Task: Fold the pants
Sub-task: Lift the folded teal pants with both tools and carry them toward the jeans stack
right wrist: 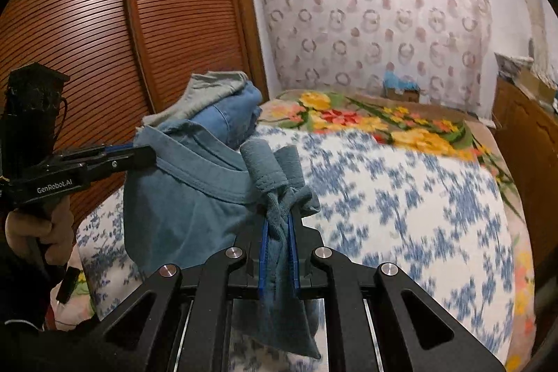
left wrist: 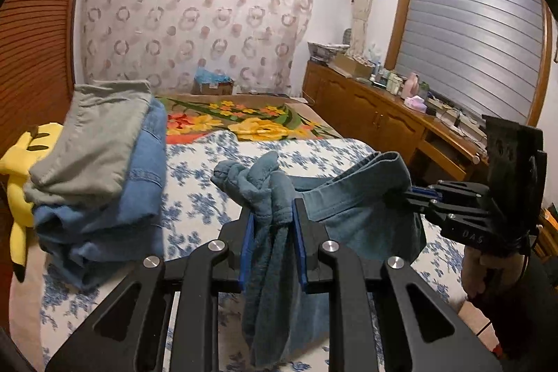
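Above the near part of the bed, the teal pants (left wrist: 352,197) hang in the air between the two grippers, lifted clear of the blue-flowered bedspread (left wrist: 195,183) as far as these views show. The left gripper (left wrist: 272,225) has its fingers closed tight on a bunched knot of the fabric, with a tail of cloth falling straight down between the blue pads. The right gripper (right wrist: 279,239) is clamped the same way on another gathered corner; a hemmed edge runs between the two grips in a slack curve. Both corners are wadded rather than pinched flat, so it is hard to say whether this edge is the waistband or a leg hem.

To do this step well, the two hands should draw apart until that hemmed edge goes straight, so the cloth below hangs as one flat sheet instead of a sagging pouch. Keeping both grips at the same height would keep the hang even. A gentle shake could drop the twisted tail on the left side. Only then is it worth lowering the garment onto the open bedspread on the right.

On the left of the bed, a stack of folded clothes (left wrist: 101,169) sits close by, grey over denim, so the laying-down spot should stay right of it. A yellow plush toy (left wrist: 17,183) lies beyond the stack, against the slatted wardrobe (right wrist: 104,23).
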Demonstrator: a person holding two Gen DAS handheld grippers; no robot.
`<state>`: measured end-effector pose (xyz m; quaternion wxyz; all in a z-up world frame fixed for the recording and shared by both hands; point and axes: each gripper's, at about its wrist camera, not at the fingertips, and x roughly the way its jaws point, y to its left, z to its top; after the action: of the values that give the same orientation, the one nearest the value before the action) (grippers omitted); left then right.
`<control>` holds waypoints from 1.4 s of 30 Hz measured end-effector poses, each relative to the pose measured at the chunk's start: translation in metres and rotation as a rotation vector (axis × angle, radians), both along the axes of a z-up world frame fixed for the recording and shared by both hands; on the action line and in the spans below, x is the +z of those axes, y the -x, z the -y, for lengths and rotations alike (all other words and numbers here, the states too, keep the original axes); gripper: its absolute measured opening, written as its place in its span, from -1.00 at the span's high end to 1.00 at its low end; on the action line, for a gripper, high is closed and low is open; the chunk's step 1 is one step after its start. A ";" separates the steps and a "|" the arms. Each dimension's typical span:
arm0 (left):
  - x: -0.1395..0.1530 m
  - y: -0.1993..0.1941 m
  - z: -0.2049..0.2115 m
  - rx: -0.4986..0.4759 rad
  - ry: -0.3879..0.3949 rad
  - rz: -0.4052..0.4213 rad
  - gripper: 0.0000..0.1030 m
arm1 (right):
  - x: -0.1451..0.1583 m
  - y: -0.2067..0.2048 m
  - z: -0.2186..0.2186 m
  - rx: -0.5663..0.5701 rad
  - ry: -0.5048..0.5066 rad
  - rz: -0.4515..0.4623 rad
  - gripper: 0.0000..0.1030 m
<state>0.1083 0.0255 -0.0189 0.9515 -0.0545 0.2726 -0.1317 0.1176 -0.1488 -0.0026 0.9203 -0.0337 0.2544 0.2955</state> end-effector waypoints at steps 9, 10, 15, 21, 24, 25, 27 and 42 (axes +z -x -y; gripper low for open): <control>0.022 -0.016 -0.026 0.071 -0.024 0.041 0.58 | 0.021 -0.043 -0.030 0.060 0.023 0.073 0.80; 0.025 -0.018 -0.028 0.078 -0.027 0.047 0.59 | 0.022 -0.048 -0.032 0.065 0.019 0.078 0.81; 0.041 -0.030 -0.041 0.110 -0.051 0.072 0.59 | 0.031 -0.068 -0.045 0.088 0.018 0.112 0.80; 0.052 -0.037 -0.054 0.149 -0.077 0.092 0.59 | 0.040 -0.085 -0.058 0.108 0.010 0.173 0.81; 0.059 -0.037 -0.062 0.173 -0.090 0.107 0.59 | 0.040 -0.092 -0.064 0.119 -0.003 0.181 0.80; 0.061 -0.037 -0.065 0.181 -0.090 0.113 0.58 | 0.040 -0.096 -0.065 0.127 -0.013 0.177 0.81; 0.068 -0.038 -0.071 0.189 -0.084 0.124 0.58 | 0.042 -0.103 -0.066 0.150 -0.033 0.177 0.81; 0.078 -0.053 -0.114 0.317 -0.086 0.184 0.58 | 0.051 -0.159 -0.098 0.173 0.000 0.279 0.81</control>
<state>0.1609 0.1394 0.0590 0.9827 -0.0439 0.1778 0.0270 0.2770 -0.0512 0.0486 0.9177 -0.0961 0.1204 0.3663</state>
